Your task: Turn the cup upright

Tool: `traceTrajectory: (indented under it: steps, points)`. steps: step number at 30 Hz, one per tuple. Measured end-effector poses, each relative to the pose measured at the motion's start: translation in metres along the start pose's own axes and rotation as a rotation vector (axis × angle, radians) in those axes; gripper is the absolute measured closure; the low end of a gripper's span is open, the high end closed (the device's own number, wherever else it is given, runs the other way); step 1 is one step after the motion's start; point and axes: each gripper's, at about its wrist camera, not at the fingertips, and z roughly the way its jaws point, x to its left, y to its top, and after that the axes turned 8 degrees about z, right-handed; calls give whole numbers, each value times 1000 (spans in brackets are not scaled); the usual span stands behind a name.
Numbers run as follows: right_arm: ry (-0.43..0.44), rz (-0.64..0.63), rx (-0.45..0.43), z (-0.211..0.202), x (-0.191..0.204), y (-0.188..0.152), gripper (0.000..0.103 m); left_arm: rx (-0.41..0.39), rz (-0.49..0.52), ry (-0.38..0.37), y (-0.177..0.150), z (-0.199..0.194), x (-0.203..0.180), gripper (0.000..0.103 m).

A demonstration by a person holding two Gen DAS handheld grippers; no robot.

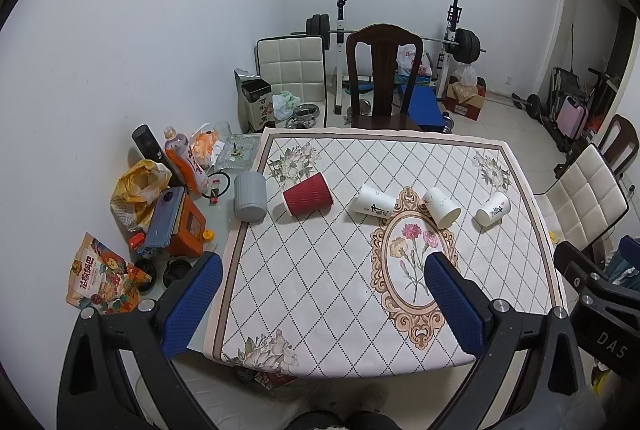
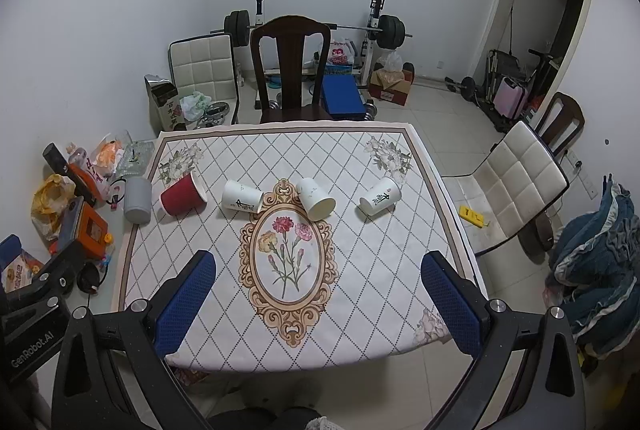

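Cups: five lie tipped on their sides in a row across the far half of the table [image 2: 400, 334], none upright. The patterned cloth [image 2: 360, 270] covers most of the tabletop, a flower medallion at its centre. Left to right: grey ribbed cup [image 1: 250, 196] at the cloth's left edge, mouth facing away from the camera; red ribbed cup [image 1: 308, 194] just beside it; then three white paper cups, the first [image 1: 373, 203] and second [image 1: 441, 207] flanking the top of the medallion, the third [image 1: 492, 209] nearer the right edge. The left gripper [image 1: 324, 306] hovers over the near edge, blue pads wide apart, holding nothing. The right gripper [image 2: 318, 304] likewise: jaws spread wide, empty, well short of the cups.
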Motion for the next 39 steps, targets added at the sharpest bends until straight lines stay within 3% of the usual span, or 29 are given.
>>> traceTrajectory:
  steps: [31, 39]
  points:
    - [12, 1, 7, 1, 3, 3, 0, 5, -12, -4, 6, 5, -3, 0]
    - [40, -2, 28, 20, 5, 21, 0, 40, -60, 57, 11, 29, -6, 0]
